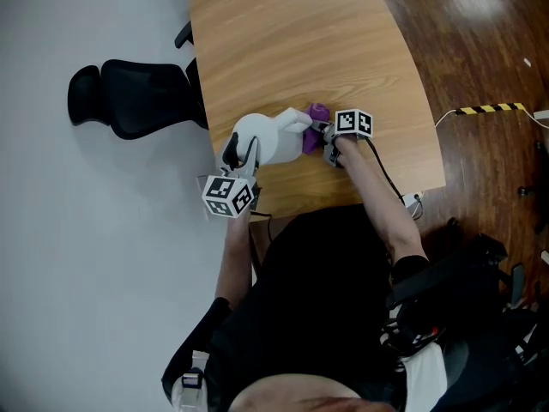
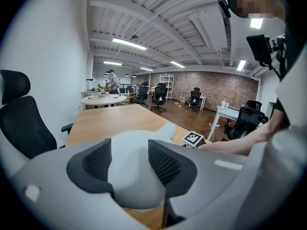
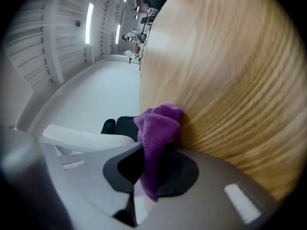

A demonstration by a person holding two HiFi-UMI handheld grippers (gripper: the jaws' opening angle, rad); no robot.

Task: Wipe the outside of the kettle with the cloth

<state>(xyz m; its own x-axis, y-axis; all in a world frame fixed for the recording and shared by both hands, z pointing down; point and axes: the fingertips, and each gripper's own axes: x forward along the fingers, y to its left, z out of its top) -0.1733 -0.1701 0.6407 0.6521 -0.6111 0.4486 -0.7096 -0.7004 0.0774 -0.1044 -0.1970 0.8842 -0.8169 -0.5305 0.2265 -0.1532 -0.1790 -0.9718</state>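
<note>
Here left gripper (image 2: 128, 163) grips kettle (image 1: 268, 139); right gripper (image 3: 152, 170) pinches cloth (image 3: 159, 122), seemingly touching it.

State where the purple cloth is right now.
In the head view, the cloth is pinched in the right gripper, beside the right side of the kettle, near the front edge of the table.

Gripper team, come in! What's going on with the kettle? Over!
Left gripper shut on kettle. Right gripper shut on purple cloth, cloth against kettle near spout. Nothing in the way. Over.
</note>
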